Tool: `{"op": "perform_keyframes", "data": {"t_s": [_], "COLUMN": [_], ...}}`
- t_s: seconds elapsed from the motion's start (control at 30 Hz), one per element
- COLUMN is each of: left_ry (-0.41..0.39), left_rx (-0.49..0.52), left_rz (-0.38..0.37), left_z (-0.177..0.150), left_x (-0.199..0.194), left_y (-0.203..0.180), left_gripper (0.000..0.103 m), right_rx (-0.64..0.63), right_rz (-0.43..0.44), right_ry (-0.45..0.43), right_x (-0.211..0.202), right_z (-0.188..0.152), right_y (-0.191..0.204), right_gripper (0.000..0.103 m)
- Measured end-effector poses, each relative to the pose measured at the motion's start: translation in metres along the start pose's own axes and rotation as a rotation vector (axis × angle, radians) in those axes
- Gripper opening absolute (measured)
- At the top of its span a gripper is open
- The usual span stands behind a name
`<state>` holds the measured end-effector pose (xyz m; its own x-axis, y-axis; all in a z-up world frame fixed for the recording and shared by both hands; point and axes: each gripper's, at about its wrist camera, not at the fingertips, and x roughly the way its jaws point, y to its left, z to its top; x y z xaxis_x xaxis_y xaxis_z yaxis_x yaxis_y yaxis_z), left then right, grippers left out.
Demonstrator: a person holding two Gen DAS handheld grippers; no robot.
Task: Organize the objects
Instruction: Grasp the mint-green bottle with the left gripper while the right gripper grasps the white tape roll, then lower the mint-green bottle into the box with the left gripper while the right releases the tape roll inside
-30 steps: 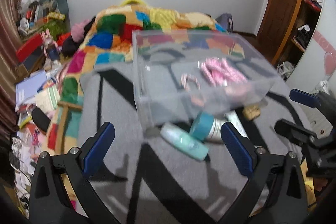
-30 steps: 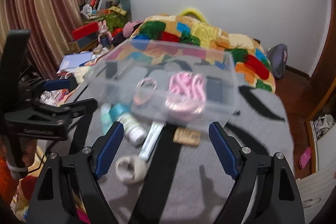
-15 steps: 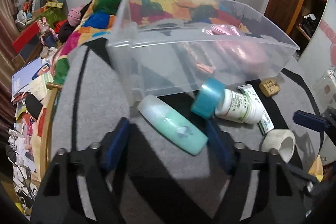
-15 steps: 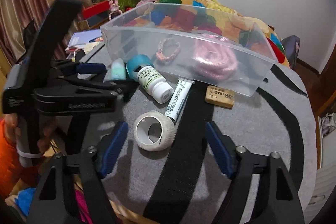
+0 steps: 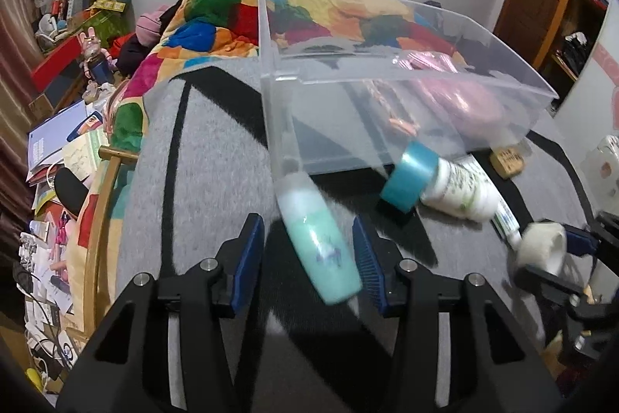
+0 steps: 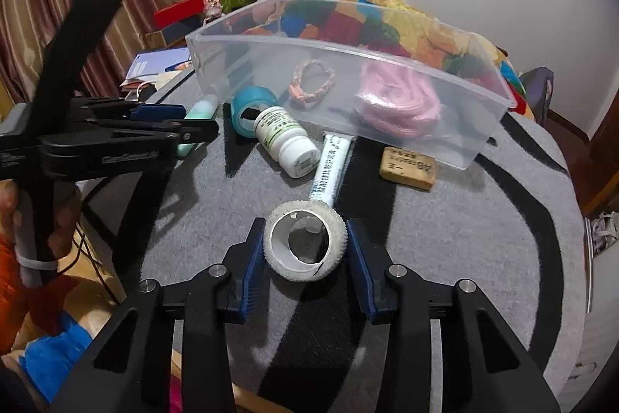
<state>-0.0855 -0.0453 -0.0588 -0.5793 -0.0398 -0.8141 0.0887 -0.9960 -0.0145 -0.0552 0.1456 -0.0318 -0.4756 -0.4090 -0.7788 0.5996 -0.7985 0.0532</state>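
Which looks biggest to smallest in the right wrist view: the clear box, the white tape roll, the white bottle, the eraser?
1. Clear box
2. White tape roll, though nearness to the camera may inflate it
3. White bottle, close to the roll, so unsure
4. Eraser

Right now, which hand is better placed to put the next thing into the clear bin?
Right. Its tongs closely flank the white tape roll. The left tongs straddle the green tube with a gap.
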Motion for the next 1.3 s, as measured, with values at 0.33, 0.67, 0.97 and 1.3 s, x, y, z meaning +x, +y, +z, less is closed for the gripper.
{"op": "perform_keyframes", "data": {"t_s": [0.33,0.67,0.97,1.3], "left_ry": [-0.056,-0.218,-0.251,-0.152], "left_rx": [0.001,0.017,0.026,0.026], "left_rz": [-0.043,-0.112,-0.113,-0.115], "left_z": [-0.011,0.025,0.063,0.091], "left_x": [-0.03,-0.086,-0.088,-0.038], "left_y": [-0.001,-0.011,-0.016,-0.013], "left_gripper": [0.024,0.024,0.024,0.024], "right_rx": [0.081,0.122,0.117,0.123], "right_rz": [-0.045,-0.096,-0.099,-0.076], "right_ry": [-0.133,-0.228,-0.271,-0.147], "right_x": [-0.036,-0.048,-0.042,0.016], "right_z": [0.022,0.066,0.107,0.132], "right_y": [-0.024,-0.042,-0.044,-0.045], "right_gripper": [0.037,0.037,0.037,0.037]}}
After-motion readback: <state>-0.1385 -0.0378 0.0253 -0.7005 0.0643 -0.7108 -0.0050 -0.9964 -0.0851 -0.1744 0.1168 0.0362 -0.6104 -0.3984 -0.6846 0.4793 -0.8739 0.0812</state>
